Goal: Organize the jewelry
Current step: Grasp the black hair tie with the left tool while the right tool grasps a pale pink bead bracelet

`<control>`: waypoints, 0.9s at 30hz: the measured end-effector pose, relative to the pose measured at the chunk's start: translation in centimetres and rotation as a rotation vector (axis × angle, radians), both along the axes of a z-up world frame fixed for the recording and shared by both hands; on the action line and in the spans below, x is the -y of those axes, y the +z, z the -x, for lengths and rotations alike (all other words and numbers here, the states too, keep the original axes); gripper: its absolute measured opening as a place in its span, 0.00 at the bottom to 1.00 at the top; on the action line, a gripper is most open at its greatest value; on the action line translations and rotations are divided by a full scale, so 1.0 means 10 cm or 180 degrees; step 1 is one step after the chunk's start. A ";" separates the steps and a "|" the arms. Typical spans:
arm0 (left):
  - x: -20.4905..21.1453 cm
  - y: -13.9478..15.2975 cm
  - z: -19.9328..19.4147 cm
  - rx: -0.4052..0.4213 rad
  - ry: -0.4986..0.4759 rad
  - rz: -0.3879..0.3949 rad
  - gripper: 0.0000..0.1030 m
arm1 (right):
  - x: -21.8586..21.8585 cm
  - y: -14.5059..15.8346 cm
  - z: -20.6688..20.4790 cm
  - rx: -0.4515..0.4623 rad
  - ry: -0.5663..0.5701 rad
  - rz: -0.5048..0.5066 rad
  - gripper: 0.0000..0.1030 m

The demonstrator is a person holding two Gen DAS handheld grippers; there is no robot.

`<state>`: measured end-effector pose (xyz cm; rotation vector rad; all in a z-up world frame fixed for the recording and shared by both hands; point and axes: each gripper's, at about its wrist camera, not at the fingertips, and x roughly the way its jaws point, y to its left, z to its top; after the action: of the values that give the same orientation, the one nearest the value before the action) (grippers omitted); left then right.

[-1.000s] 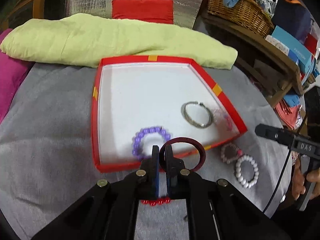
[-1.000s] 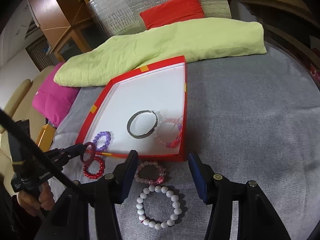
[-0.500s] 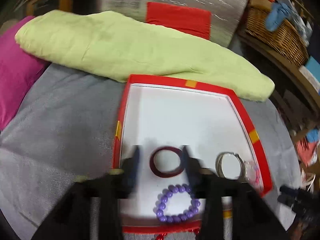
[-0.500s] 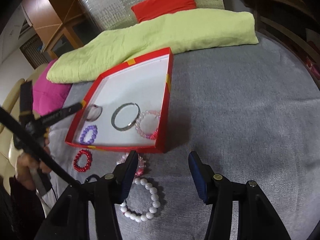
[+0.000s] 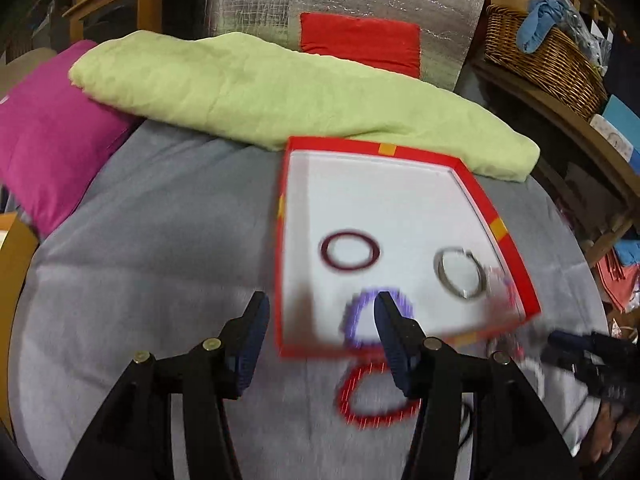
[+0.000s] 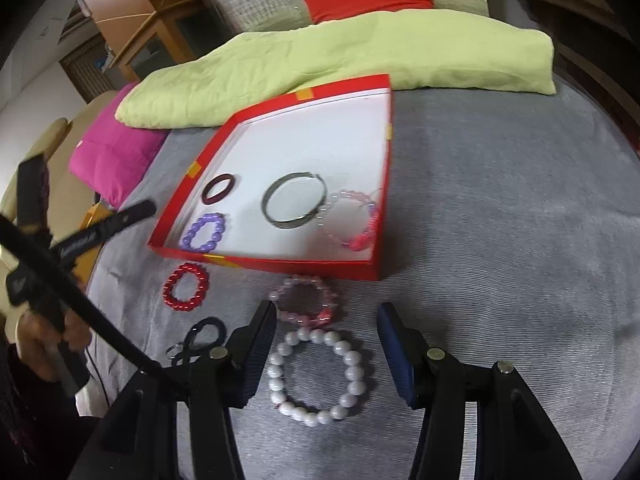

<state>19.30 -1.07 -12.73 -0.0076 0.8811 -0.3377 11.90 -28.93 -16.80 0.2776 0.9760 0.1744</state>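
A red-rimmed white tray (image 5: 496,224) (image 6: 382,270) lies on grey cloth. In it rest a dark red bangle (image 5: 349,251) (image 6: 218,188), a purple bead bracelet (image 5: 352,320) (image 6: 203,232), a silver bangle (image 5: 460,274) (image 6: 294,204) and a pink bead bracelet (image 6: 356,220). My left gripper (image 5: 320,312) is open and empty, near the tray's front left corner. On the cloth in front of the tray lie a red bead bracelet (image 5: 372,396) (image 6: 186,288), a pink bracelet (image 6: 306,300) and a white bead bracelet (image 6: 316,376). My right gripper (image 6: 326,320) stands open above these two.
A light green folded cloth (image 5: 280,88) (image 6: 340,56) lies behind the tray, with a magenta cushion (image 5: 48,128) (image 6: 116,152) at left. A wicker basket (image 5: 548,52) sits on a shelf at right. A black loop (image 6: 200,336) lies near the red bracelet.
My left gripper opened and let the dark red bangle go into the tray, then drew back toward the front left corner. The right gripper shifted slightly over the white bracelet.
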 end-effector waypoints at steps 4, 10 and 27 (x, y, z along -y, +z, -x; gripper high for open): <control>-0.07 -0.05 0.28 -0.0094 -0.0141 0.0042 0.54 | -0.02 -0.04 -0.04 -0.0046 -0.0018 -0.0081 0.54; 0.21 -0.24 0.71 -0.0290 -0.0599 0.0081 0.54 | -0.03 -0.10 -0.11 -0.0096 -0.0065 -0.0113 0.46; 0.77 -0.56 0.75 -0.0338 -0.1058 -0.0204 0.15 | -0.30 -0.24 -0.30 -0.0114 0.0123 0.0467 0.08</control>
<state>11.81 -8.74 -18.37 0.1832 0.9994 -0.6235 14.93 -25.93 -19.17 0.1279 1.0248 0.1327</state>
